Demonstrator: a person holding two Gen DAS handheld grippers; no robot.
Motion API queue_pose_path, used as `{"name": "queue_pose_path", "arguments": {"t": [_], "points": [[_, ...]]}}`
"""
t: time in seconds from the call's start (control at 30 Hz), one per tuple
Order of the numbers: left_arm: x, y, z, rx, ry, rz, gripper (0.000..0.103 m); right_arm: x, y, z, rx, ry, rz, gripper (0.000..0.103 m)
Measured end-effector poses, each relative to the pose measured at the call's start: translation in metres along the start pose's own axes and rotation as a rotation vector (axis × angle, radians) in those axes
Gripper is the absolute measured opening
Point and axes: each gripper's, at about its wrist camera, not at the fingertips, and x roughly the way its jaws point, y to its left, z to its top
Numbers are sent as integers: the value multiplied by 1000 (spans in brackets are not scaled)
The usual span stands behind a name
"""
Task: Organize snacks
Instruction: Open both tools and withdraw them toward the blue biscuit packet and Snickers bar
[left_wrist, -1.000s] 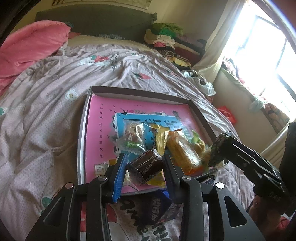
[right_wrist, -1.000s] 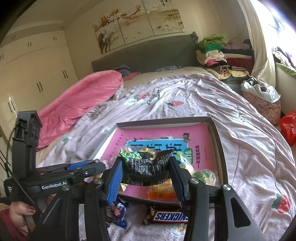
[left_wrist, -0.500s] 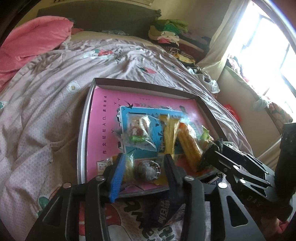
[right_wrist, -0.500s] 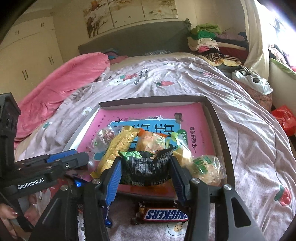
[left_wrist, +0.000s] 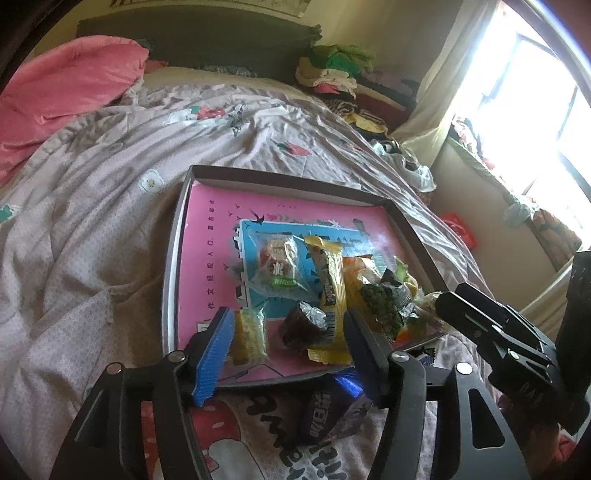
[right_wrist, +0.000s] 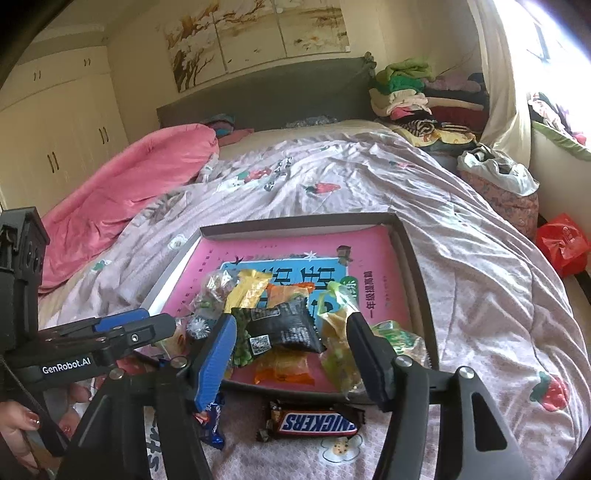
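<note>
Both snacks dropped in tray (left_wrist: 173, 266), tools (left_wrist: 288, 347) open.

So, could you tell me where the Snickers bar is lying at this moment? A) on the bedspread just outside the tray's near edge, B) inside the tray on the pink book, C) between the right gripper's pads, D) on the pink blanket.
A: the Snickers bar lies on the bedspread, just outside the near edge of the tray.
</note>
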Motion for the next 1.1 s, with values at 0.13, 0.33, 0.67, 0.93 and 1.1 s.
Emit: {"name": "queue_pose_path", "arguments": {"t": [0.13, 0.33, 0.67, 0.93, 1.1], "points": [[-6, 1, 1, -7, -16, -2, 67, -7, -3, 3, 3, -20, -8, 65], [-15, 0, 0, -8, -31, 4, 73, -18, -6, 4, 11, -37, -6, 67], [-27, -5, -5, 7, -41, 2, 75, -32, -13, 1, 37, -50, -11, 71], [-35, -10, -12, 28, -32, 0, 76, -42, -14, -6, 34, -42, -6, 73], [-39, -11, -17, 34, -25, 1, 76, -47, -14, -10, 34, -41, -5, 73]]}}
